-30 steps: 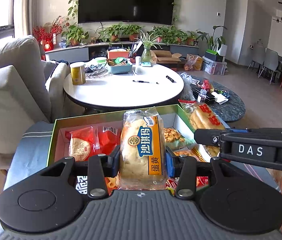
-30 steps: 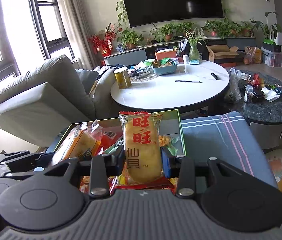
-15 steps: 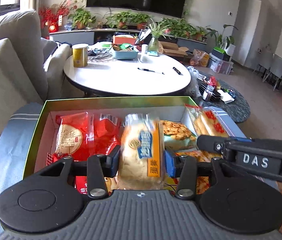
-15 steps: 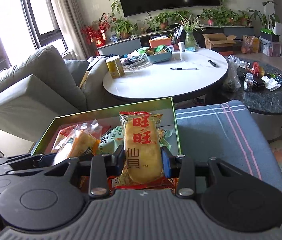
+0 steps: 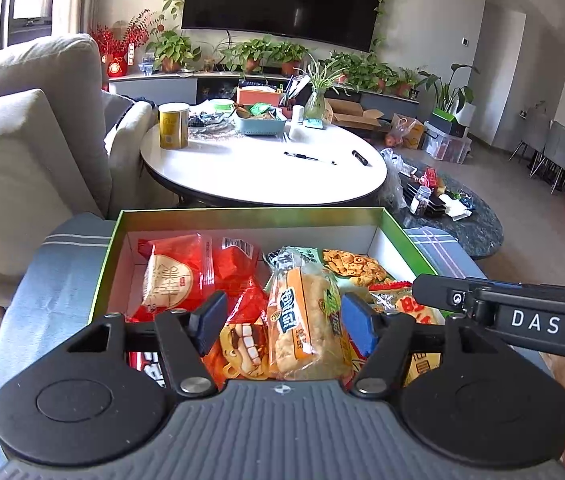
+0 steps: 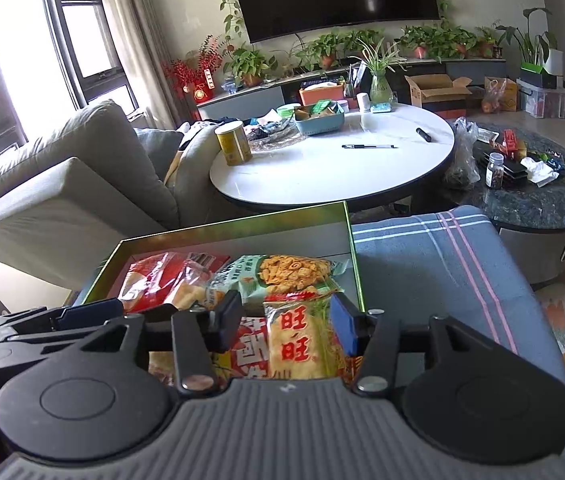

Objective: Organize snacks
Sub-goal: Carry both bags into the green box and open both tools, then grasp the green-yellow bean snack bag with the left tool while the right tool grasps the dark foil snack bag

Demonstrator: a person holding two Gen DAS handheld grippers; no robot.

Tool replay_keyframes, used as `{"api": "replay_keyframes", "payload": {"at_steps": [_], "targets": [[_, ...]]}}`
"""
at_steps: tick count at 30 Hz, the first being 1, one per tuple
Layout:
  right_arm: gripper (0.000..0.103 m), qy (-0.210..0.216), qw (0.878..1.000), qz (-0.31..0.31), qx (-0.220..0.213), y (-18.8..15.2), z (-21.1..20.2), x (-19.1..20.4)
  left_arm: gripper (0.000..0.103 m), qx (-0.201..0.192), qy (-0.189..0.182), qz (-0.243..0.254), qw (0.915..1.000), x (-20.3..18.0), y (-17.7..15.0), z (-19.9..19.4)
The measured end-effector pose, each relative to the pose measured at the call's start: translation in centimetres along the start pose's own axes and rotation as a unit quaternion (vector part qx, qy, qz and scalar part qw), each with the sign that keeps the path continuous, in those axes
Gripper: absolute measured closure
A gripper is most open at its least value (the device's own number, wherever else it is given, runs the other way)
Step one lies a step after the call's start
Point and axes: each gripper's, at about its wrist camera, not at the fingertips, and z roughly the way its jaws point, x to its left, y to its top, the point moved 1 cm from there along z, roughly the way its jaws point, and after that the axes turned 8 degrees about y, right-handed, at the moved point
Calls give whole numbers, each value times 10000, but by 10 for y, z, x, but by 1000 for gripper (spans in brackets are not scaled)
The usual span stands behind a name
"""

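A green-rimmed box holds several snack packs. In the left wrist view my left gripper is open, and the orange-and-clear cake pack lies loose between its fingers on the other snacks. In the right wrist view my right gripper is open over the box, and the yellow rice-cracker pack with red characters lies between its fingers. A red pack lies at the box's left and a green cracker bag at its back. The right gripper's body shows at the right of the left wrist view.
The box rests on a blue-grey striped cushion. Behind it stands a round white table with a yellow can, a blue basket and pens. A grey sofa is on the left, a dark low table on the right.
Both grippers have come down over the box and opened. The cake pack and the rice-cracker pack, held upright before, now lie released on the snacks in the box.
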Motion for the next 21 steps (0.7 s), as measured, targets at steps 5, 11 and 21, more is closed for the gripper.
{"api": "replay_keyframes", "payload": {"at_steps": [5, 11, 21], "targets": [[25, 42, 9999, -130, -28, -4, -8, 7, 42, -60, 61, 61, 9999, 6, -4, -15], [25, 89, 9997, -211, 54, -14, -16, 13, 41, -56, 266, 149, 9995, 20, -13, -34], [25, 229, 9986, -414, 214, -34, -30, 32, 41, -90, 328, 236, 9991, 38, -30, -68]]}}
